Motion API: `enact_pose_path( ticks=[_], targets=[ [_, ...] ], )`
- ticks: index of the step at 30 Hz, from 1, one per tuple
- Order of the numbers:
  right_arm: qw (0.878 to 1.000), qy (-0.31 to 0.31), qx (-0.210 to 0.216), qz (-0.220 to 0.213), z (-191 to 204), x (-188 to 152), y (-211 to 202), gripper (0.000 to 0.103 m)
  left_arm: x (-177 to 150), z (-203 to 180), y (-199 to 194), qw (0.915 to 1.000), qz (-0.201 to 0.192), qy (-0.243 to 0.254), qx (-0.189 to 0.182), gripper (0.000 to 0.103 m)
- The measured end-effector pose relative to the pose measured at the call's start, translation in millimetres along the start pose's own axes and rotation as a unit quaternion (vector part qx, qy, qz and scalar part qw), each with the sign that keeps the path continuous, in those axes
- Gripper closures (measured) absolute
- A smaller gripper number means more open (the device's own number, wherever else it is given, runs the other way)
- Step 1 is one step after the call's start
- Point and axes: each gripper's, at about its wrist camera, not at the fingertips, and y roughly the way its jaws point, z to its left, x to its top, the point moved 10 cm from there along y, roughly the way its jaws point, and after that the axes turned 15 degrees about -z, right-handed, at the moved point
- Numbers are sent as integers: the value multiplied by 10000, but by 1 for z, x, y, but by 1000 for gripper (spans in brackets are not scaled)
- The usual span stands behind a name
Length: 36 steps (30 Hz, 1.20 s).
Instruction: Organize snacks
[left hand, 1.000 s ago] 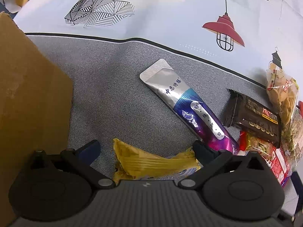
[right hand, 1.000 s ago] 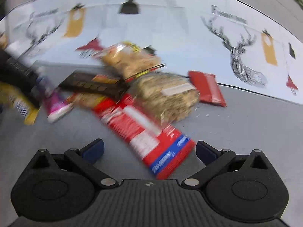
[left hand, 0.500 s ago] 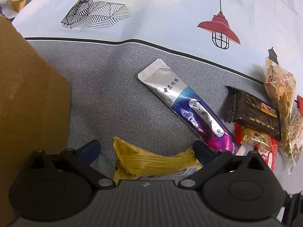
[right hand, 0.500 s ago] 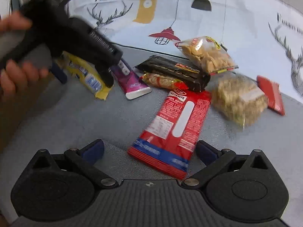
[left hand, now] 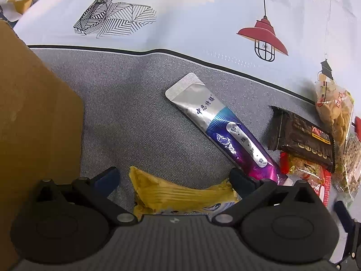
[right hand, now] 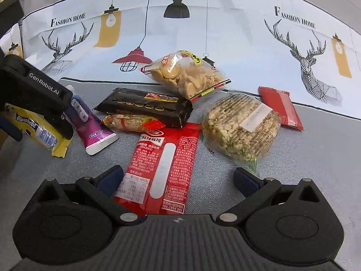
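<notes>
my left gripper [left hand: 174, 177] spread around crinkled yellow wrapper [left hand: 180, 197] | my right gripper [right hand: 178, 177] spread over glossy flat red packet [right hand: 162, 167] | woven grey cloth [left hand: 135, 113], brown cardboard box [left hand: 29, 117] left | printed white sheet [right hand: 237, 33] behind

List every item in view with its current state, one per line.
left gripper: jaws open, straddling the yellow packet
right gripper: jaws open, straddling the red packet
yellow packet: crumpled, not clamped
red packet: flat, sealed, not clamped
purple pouch: flat, sealed
black bar: sealed, lying on an orange-red packet
chip bag: sealed
grain cake pack: sealed
small red packet: flat
cardboard box: standing; opening unseen
</notes>
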Motion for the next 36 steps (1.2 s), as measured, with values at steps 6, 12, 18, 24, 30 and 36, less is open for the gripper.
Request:
enact_pose_path(
  ticks=[6, 12, 18, 24, 30, 36],
  targets=[
    [9962, 748, 434, -27, -6, 11, -9, 58, 4, 1, -26, 9994, -47, -220, -246, 103],
    [9931, 1063, 491, 4, -10, 10, -15, 59, -13, 6, -43, 9988, 113, 214, -426, 74],
    [9939, 938, 582, 8, -10, 6, -20, 57, -27, 1, -62, 9885, 68, 1248, -849, 4],
    [9942, 897, 592, -21, -10, 5, -21, 56, -40, -26, -81, 9781, 100, 1343, -1585, 4],
    [9941, 882, 628, -47, -10, 5, -20, 52, -62, -37, -65, 9732, 182, 1942, -1219, 65],
    [9981, 197, 541, -201, 0, 3, -18, 56, -49, -13, -67, 9859, 173, 1411, -878, 93]
  ],
)
